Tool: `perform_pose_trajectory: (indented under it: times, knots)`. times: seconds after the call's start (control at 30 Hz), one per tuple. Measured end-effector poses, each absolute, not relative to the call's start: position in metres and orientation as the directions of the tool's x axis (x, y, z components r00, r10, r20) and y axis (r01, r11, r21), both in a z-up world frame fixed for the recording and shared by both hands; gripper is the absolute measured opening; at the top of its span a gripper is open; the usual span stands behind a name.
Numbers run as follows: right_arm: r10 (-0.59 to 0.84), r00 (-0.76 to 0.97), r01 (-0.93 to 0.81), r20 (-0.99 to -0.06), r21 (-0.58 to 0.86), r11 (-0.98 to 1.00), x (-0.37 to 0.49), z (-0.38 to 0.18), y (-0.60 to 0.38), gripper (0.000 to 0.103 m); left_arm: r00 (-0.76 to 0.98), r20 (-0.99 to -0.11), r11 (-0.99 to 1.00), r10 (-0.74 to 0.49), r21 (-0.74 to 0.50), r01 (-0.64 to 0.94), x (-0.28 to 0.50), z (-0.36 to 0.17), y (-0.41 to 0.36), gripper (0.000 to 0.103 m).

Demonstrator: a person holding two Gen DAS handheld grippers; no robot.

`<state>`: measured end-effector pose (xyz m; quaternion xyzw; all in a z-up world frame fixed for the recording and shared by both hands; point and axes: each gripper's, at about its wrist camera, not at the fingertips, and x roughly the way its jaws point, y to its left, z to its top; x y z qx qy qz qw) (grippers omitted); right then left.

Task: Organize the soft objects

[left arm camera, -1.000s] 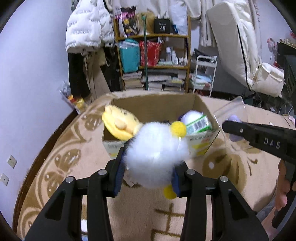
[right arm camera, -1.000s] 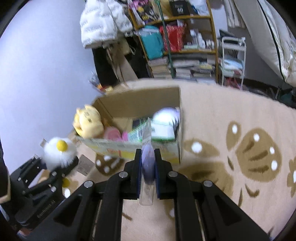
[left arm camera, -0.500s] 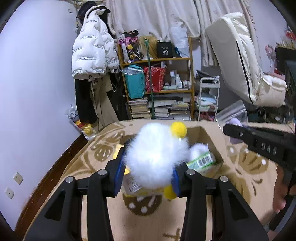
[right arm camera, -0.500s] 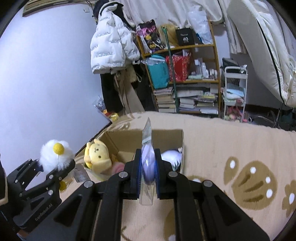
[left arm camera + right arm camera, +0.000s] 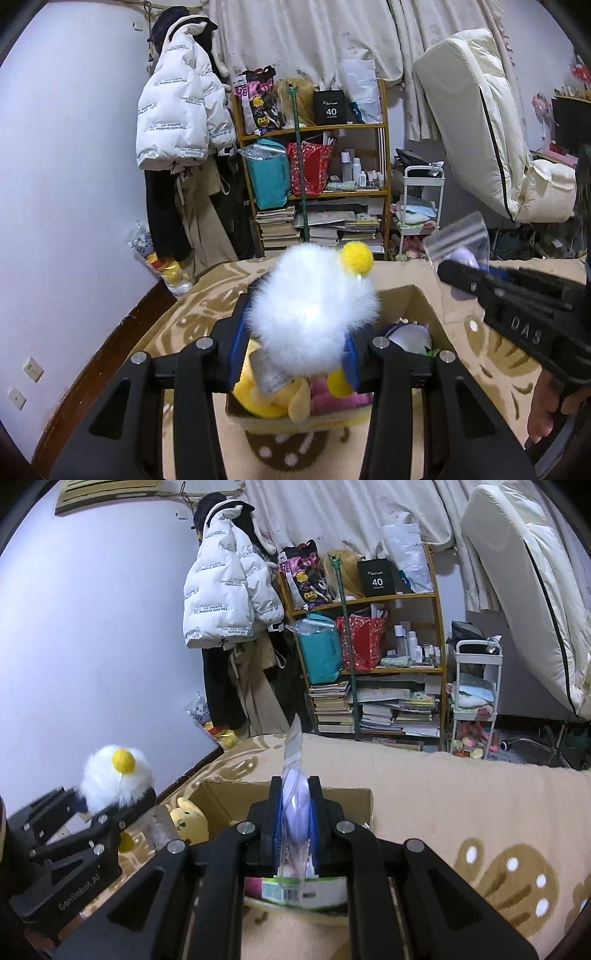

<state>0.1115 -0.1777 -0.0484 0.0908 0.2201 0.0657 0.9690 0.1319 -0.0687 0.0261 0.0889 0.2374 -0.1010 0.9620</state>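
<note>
The left gripper [image 5: 295, 347] clamps a fluffy white toy [image 5: 314, 310] with yellow pompoms, held above the open cardboard box [image 5: 424, 306] on the patterned rug [image 5: 461, 805]. The right gripper [image 5: 295, 827] pinches a clear bag [image 5: 293, 746] holding something soft and lilac, also over the box. A yellow plush [image 5: 273, 398] lies inside the box.

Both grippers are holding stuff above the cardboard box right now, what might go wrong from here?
1. The left gripper pinches the fluffy white toy mostly by its fur; it may slip out early or snag on release.
2. The cardboard box already holds the yellow plush and other items, so a dropped toy might roll over the rim onto the rug.
3. The right gripper, clamping a bagged purple item, is close by; the grippers may bump.
</note>
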Motion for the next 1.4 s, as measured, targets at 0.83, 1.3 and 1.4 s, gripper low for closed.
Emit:
perform_pose_trajectory:
  times: [0.83, 1.3, 1.4]
  knots:
    - [0.266, 0.829, -0.142, -0.492, 0.274, 0.951, 0.146, -0.102, -0.183, 0.014, 0.807, -0.569, 0.965, -0.159, 0.083, 0.249, 0.182, -0.017, -0.071, 0.048]
    - [0.277, 0.806, -0.148, -0.523, 0.275, 0.950, 0.148, -0.108, -0.182, 0.021, 0.813, -0.564, 0.978, -0.143, 0.048, 0.205, 0.178, -0.013, -0.053, 0.072]
    - [0.271, 0.815, -0.133, -0.513, 0.291, 0.948, 0.144, -0.104, -0.188, 0.041, 0.825, -0.553, 0.981, -0.116, 0.067, 0.183, 0.174, -0.008, -0.047, 0.079]
